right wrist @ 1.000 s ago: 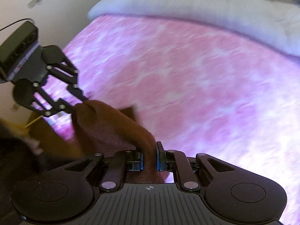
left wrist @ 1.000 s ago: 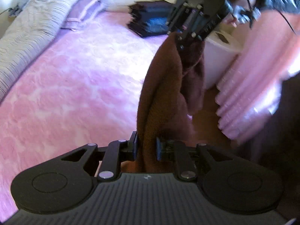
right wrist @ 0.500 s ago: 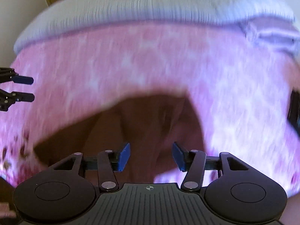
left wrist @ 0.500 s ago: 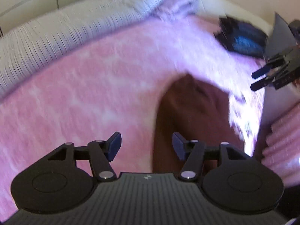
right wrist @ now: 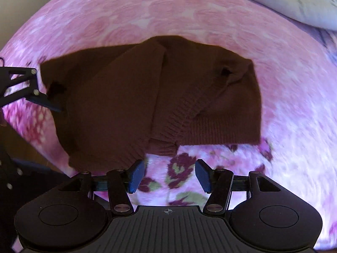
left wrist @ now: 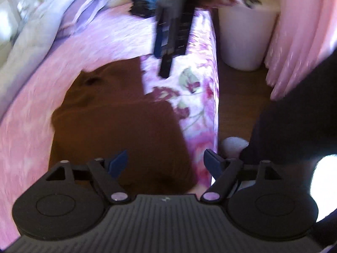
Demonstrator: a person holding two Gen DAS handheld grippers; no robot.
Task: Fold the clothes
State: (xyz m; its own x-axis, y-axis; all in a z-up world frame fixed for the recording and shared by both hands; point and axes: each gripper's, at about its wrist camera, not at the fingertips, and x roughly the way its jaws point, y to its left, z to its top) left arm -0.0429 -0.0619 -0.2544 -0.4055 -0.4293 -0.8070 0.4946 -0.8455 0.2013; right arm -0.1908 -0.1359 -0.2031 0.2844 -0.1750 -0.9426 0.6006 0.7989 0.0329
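A second ago both grippers pinched the brown sweater (right wrist: 130, 97) aloft; now it lies on the pink bed (right wrist: 168, 12), and left gripper (left wrist: 166, 162) and right gripper (right wrist: 170, 172) hover empty, fingers spread wide. Soft, limp knit, probably light; the ribbed hem corners look best to pinch.

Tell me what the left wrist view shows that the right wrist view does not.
Only the left wrist view shows the white bin, the curtain, the wooden floor and the dark stack. Only the right wrist view shows the ribbed hem sharply. Both show the brown sweater lying on the pink bedspread, and both grippers, left and right, open.
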